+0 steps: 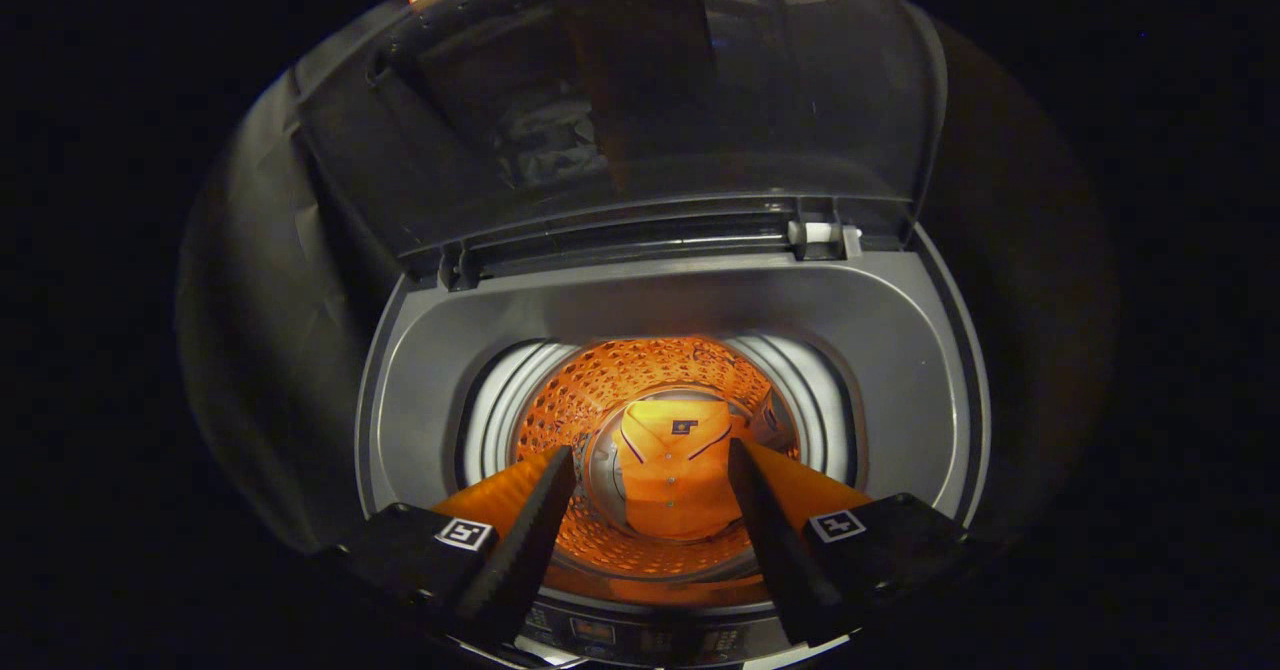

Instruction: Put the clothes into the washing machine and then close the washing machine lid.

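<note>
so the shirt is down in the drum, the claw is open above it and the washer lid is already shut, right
Not quite: the lid is raised, standing open behind the tub opening. The rest holds: the gripper view shows the shirt lying in the drum and the claw open above it.

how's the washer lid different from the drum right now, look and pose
The lid is dark, smooth and see-through, standing raised at the back; the drum is perforated, glowing orange, sunk below the opening. The drum holds the shirt; the lid holds nothing. Both belong to one washer. The gripper hangs above, jaws open.
</note>
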